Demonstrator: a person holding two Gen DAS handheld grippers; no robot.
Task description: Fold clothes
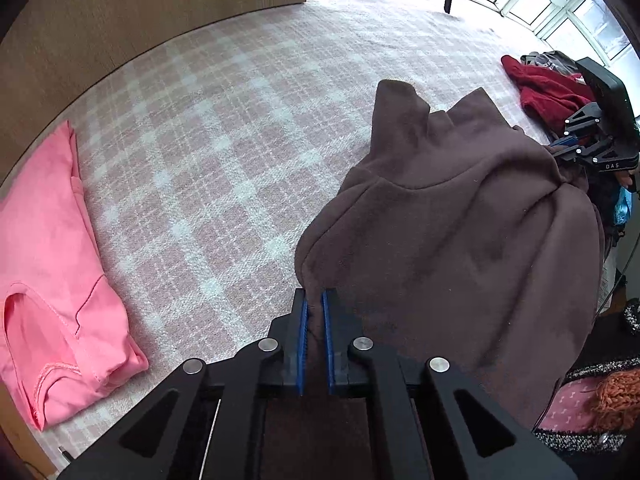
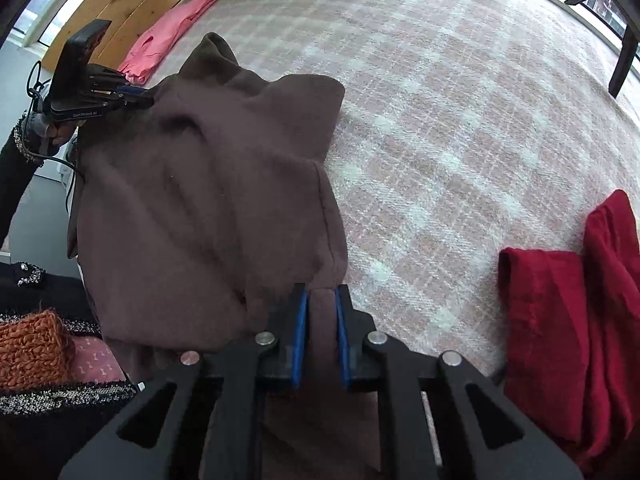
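Both grips set. Left gripper (image 1: 315, 304) jaws pinching one edge of the brown fleece hoodie (image 1: 448, 216), right gripper (image 2: 322, 300) jaws pinching the opposite edge; fabric visibly between the blue pads (image 2: 301, 332) in each wrist view. Hoodie bunched between the two grippers, hood end draped forward over the plaid bedspread (image 1: 224, 128), near the bed's front edge.

Step in hand, by the look of it: spread flat before folding.

- Pull apart evenly, enough tension to kill the slack in the middle, not enough to slip thick fleece out of the pads.
- Keep both grippers at matched height so the hem comes out straight.
- Lay down toward open plaid in the centre, clear of the folded pink garment (image 1: 52, 280) on one side and the red garment (image 2: 568, 320) on the other.
- Likely multiple layers pinched; check before release.
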